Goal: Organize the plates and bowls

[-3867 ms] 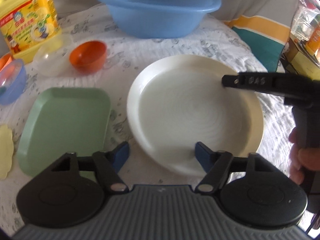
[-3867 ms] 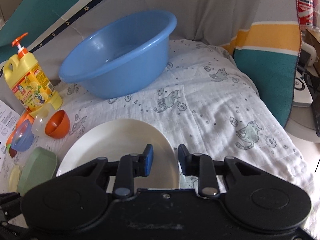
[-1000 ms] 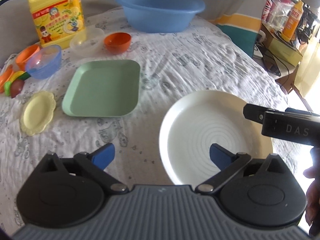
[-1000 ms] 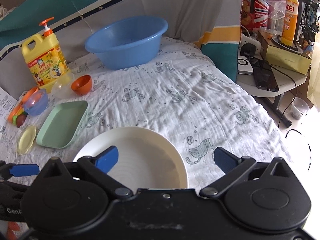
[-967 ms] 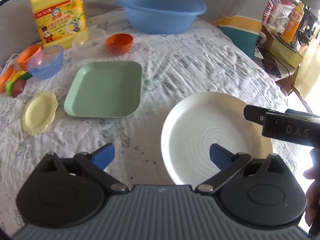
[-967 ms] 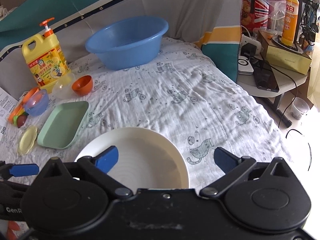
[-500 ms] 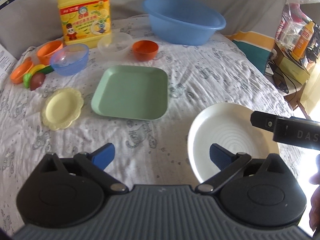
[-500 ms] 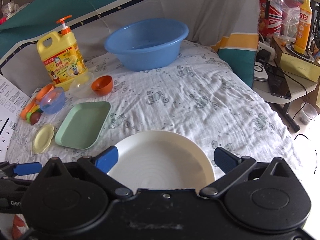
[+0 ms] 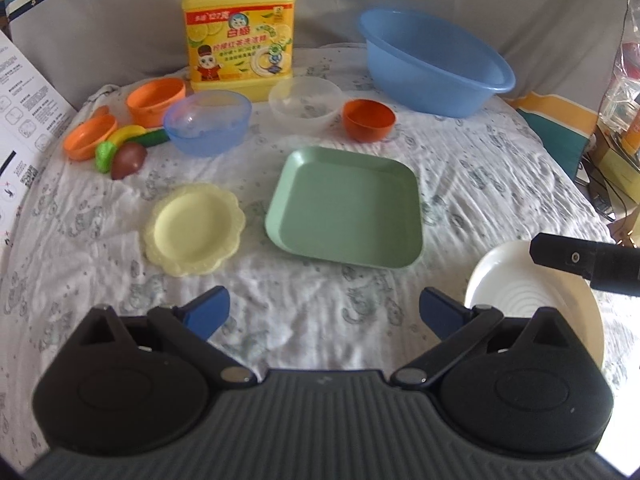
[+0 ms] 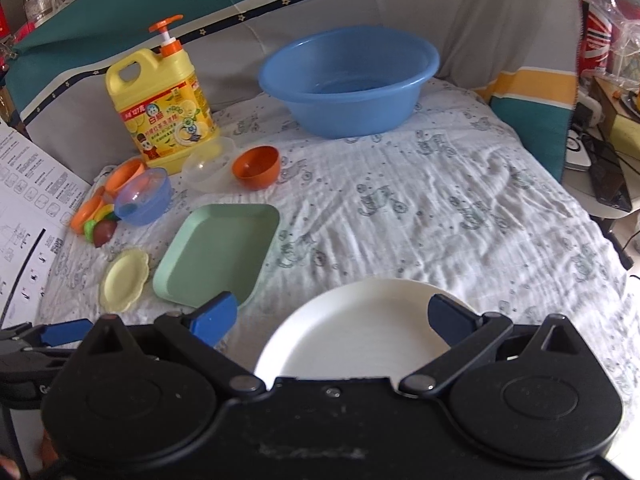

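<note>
White and round, the large plate (image 10: 360, 320) lay on the cat-print cloth (image 10: 460, 216) directly ahead of the right gripper (image 10: 332, 316), whose blue-tipped jaws stood wide apart and held nothing. The left gripper (image 9: 324, 312), equally spread and empty, hung above bare cloth with the same plate (image 9: 532, 300) off to its right. Ahead of it sat a green square plate (image 9: 344, 208), with a small yellow scalloped plate (image 9: 194, 228) just to the left. Farther off stood a blue bowl (image 9: 208, 122), a clear bowl (image 9: 304, 100), an orange bowl (image 9: 368, 120), a blue basin (image 9: 432, 64) and a yellow detergent jug (image 9: 240, 28).
</note>
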The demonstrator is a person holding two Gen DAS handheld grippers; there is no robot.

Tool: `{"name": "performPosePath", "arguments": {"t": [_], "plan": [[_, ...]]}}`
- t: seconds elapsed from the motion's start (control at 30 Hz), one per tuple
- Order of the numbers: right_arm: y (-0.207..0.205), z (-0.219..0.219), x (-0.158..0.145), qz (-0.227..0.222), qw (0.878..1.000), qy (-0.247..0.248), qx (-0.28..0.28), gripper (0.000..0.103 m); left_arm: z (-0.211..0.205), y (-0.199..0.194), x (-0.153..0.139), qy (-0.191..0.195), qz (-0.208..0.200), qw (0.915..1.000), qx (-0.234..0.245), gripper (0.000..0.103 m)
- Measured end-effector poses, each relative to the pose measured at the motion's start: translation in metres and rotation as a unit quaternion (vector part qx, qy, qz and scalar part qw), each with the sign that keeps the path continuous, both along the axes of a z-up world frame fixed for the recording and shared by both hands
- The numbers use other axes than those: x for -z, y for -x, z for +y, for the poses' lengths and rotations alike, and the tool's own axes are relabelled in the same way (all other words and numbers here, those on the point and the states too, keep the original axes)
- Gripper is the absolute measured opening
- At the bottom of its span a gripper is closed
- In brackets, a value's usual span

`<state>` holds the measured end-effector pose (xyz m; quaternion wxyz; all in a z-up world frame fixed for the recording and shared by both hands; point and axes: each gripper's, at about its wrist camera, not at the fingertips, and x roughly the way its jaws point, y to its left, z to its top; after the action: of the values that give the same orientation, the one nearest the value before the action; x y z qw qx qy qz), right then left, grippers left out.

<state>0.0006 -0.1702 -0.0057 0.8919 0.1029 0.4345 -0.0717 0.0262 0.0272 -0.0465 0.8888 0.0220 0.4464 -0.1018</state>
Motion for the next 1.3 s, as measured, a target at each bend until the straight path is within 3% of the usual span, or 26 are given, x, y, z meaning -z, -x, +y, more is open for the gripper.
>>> {"name": "performPosePath", "arguments": {"t": [0.2,0.43,0.73,0.8,0.9,1.07,1.3], "plan": [[-0.028,0.012,0.012,0.020,1.000,-0.019,-0.012,0.103,0.014,-0.020,0.001,-0.013,-0.011,0.9999,0.003,0.103],[-0.065,0.019,0.033,0.040,0.998,-0.040,-0.018,0.099,0.031,-0.039,0.010,0.008,0.004,1.0000,0.004,0.103],[-0.098,0.034,0.061,0.046,0.998,-0.042,-0.025,0.064,0.025,-0.060,0.017,0.011,0.006,0.9998,0.017,0.103],[-0.103,0.037,0.067,0.052,0.997,-0.040,-0.033,0.043,0.021,-0.066,0.018,0.012,0.005,0.9997,0.020,0.103],[-0.110,0.037,0.075,0.064,0.997,-0.038,-0.037,0.026,0.013,-0.073,0.019,0.011,0.002,0.9996,0.026,0.102],[-0.110,0.014,0.080,0.063,0.997,-0.039,-0.009,0.024,0.000,-0.085,0.026,0.009,0.006,0.9994,0.033,0.089],[-0.111,-0.008,0.081,0.058,0.997,-0.044,-0.003,0.024,-0.015,-0.098,0.040,0.019,0.031,0.9986,0.039,0.058]]}}
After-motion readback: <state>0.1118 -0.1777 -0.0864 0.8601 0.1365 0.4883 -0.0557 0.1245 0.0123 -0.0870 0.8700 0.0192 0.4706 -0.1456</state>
